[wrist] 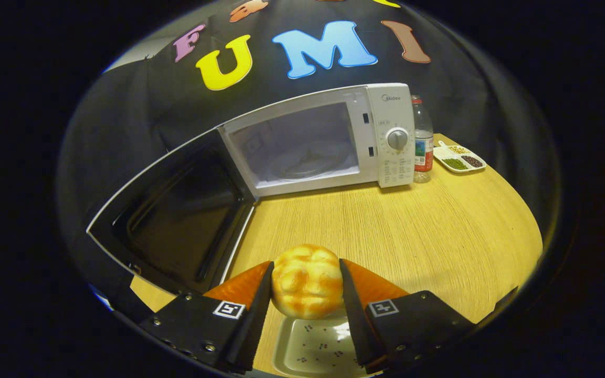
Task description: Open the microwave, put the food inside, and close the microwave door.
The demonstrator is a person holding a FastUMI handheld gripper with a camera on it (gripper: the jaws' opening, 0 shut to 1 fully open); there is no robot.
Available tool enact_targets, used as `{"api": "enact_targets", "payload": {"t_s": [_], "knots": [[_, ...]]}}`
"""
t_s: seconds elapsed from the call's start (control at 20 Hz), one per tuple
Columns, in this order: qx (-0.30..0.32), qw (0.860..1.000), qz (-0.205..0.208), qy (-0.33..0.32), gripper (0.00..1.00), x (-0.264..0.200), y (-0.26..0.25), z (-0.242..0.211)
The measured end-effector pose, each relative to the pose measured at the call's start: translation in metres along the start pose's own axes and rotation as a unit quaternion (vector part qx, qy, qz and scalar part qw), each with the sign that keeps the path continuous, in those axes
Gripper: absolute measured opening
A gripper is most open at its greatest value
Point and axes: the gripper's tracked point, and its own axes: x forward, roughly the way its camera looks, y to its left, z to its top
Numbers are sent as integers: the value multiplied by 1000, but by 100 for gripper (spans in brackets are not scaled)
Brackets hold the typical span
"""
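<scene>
- Gripping a round, golden bread bun (306, 281), the gripper (306, 283) sits at the bottom centre of the frame; both fingers press against the bun's sides, so the jaws stand only as wide as the bun itself.
- The bun has a cracked, glossy crust with paler patches, and it rises a little above the fingertips.
- Directly below the bun, at the bottom edge of the frame, lies a pale rectangular plate (315, 349) with small dark specks printed on it; whether the bun touches it or hangs above it cannot be told.
- A wooden table (439, 231) with a light grain spreads across the middle and right of the frame, carrying everything else.
- The microwave door (176, 220) hangs wide open at the left of the frame, its dark inner window facing the gripper, its lower corner near the left finger.
- The white microwave (334, 139) stands in the upper centre, well beyond the fingers, its cavity (300, 152) open and showing a glass turntable on the floor.
- A round dial (397, 138) sits on its control panel at the right side of the body.
- Just right of the microwave stands a clear bottle (423, 142) with a red label.
- Further right, near the table's far edge, lies a small white divided dish (460, 158) holding green, dark and pale grains in separate compartments.
</scene>
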Motion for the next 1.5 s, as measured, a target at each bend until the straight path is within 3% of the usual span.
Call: {"api": "enact_targets", "payload": {"t_s": [0.6, 0.9, 1.5], "knots": [[71, 993, 59, -67, 70, 79, 21, 91], [98, 988, 65, -103, 70, 121, 23, 121], [141, 979, 62, -137, 70, 197, 24, 136]]}}
